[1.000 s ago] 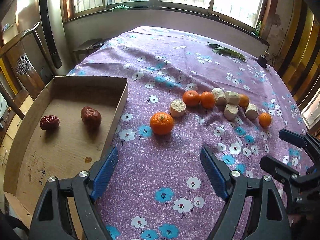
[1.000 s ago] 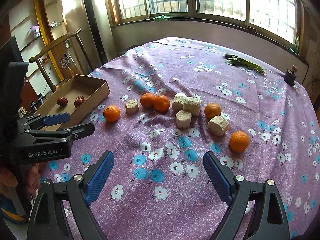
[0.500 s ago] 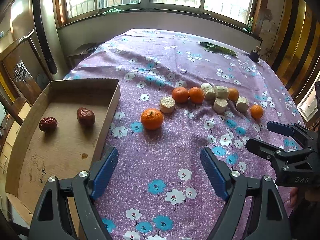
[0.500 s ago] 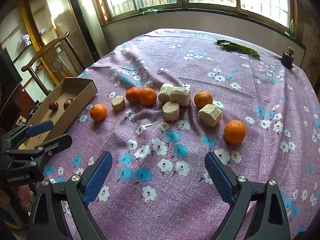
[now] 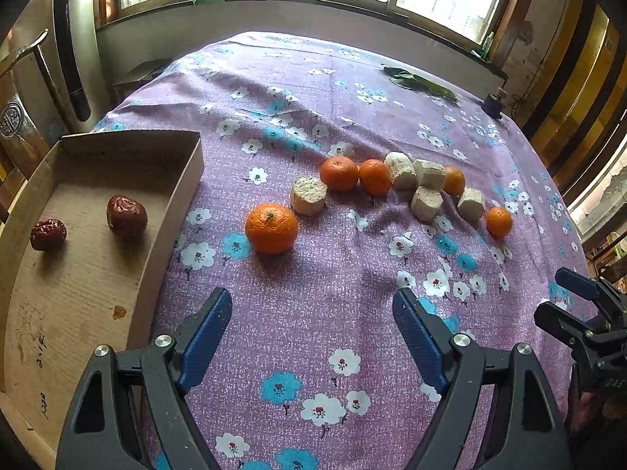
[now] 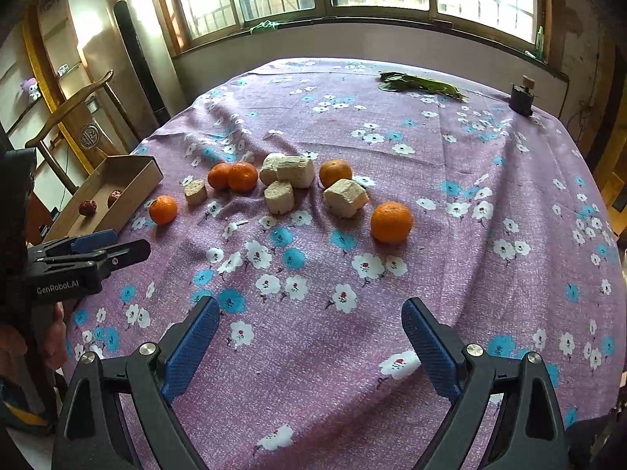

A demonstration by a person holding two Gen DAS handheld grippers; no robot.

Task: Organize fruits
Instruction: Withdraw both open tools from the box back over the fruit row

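Orange mandarin [image 5: 271, 228] sits just beside the cardboard tray [image 5: 188, 184]; left gripper [image 5: 311, 333] and right gripper [image 6: 309, 342] both gape empty, so an off-centre pinch risks rolling it across the wrinkled cloth [image 5: 313, 313].

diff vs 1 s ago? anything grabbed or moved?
Nothing grabbed or released. Both views shifted slightly, so both hands drifted a little over the tablecloth. The left gripper and right gripper stay open and empty. The oranges, including the nearest orange, the pale chunks and the two red dates in the cardboard box lie where they were.
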